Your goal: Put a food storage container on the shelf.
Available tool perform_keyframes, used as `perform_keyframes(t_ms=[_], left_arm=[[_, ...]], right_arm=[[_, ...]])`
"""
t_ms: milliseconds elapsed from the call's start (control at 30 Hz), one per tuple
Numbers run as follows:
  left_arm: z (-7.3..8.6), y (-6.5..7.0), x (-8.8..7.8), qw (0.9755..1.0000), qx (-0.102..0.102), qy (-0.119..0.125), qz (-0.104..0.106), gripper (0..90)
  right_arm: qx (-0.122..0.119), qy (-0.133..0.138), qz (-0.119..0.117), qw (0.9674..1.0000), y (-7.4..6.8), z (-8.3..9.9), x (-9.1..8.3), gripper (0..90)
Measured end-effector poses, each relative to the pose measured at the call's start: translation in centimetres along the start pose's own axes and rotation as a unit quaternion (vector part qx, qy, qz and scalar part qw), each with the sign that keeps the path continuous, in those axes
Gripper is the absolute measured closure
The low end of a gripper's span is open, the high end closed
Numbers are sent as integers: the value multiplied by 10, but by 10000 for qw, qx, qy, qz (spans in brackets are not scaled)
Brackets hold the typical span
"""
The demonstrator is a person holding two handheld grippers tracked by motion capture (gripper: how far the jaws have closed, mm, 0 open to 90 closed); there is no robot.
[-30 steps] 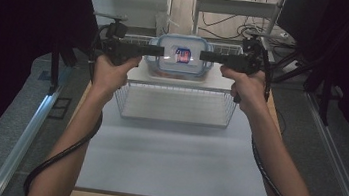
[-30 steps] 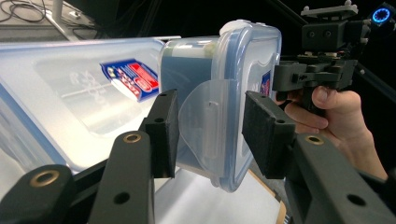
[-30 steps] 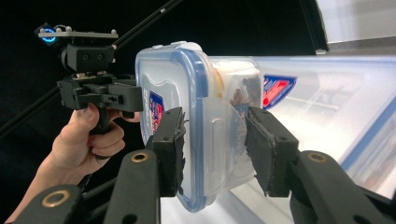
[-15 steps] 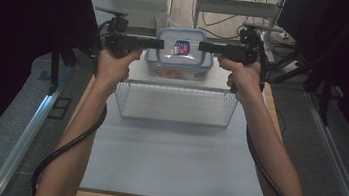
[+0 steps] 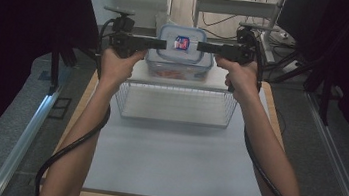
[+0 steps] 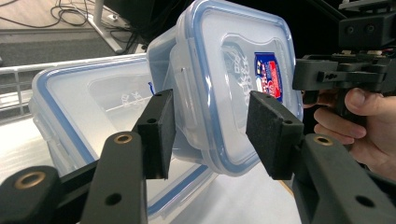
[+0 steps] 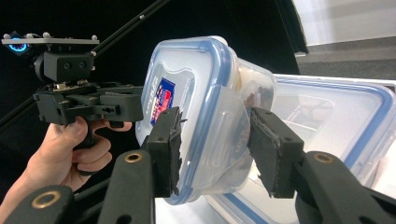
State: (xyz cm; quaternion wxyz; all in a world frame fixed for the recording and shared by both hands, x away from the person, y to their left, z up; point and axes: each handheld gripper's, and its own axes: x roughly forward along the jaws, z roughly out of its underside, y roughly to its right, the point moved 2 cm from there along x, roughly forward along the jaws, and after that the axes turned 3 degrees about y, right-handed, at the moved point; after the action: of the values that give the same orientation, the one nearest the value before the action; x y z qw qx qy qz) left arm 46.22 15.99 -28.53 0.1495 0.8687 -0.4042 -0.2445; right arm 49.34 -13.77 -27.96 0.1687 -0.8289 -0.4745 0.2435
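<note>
A small clear box (image 5: 181, 48) with a blue-rimmed lid and a red and blue sticker sits on or just over a larger clear box (image 5: 178, 71) of the same kind. My left gripper (image 5: 161, 43) reaches in level from the left and my right gripper (image 5: 201, 46) from the right. In the left gripper view my pads (image 6: 161, 126) stand on either side of the small box (image 6: 224, 70), one by the lid and one by the base. The right gripper view shows the same around the box (image 7: 196, 74). Both sets of jaws have just been opening and lie loosely about it.
A wire basket (image 5: 174, 105) stands in front of the larger box on the white table (image 5: 169, 163). Dark stands and cables flank the table's far end. Each gripper view shows the other hand's gripper (image 6: 336, 74) (image 7: 88, 105) beyond the small box.
Both hands and the small box have shifted a little farther from me, over the larger box. The grippers still point at each other across it.
</note>
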Motion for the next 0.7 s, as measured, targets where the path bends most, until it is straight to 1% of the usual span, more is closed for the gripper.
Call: perform_keyframes(t_ms=[33,133,200,233,333,400,433,500,567,633,700], left_arm=[[0,0,1,10000,8,-22,9,519],[2,1,4,10000,7,-71,-35,496],[2,0,6,10000,-24,-24,-38,466],[2,0,6,10000,-87,17,-26,464],[2,-1,6,9999,-121,35,-18,445],[3,-1,6,9999,-144,56,-48,422],[3,-1,6,9997,-193,83,-83,397],[2,0,4,9997,-137,194,-97,388],[1,2,2,9996,-67,235,-151,372],[1,6,-1,9993,130,282,-225,362],[3,11,-5,9983,388,315,-285,361]], right_arm=[[-2,26,-5,10000,1,0,0,544],[-73,107,84,9999,2,-1,1,533],[-136,135,195,9996,3,-3,2,524],[-192,158,235,9994,4,-3,2,524],[-263,167,339,9989,4,-5,4,521],[-350,185,433,9983,4,-6,5,518],[-383,179,459,9980,3,-6,6,509],[-487,210,571,9970,3,-6,8,487],[-587,261,632,9959,3,-6,9,482],[-719,300,724,9943,1,-6,8,482],[-829,353,791,9928,0,-6,5,482]])
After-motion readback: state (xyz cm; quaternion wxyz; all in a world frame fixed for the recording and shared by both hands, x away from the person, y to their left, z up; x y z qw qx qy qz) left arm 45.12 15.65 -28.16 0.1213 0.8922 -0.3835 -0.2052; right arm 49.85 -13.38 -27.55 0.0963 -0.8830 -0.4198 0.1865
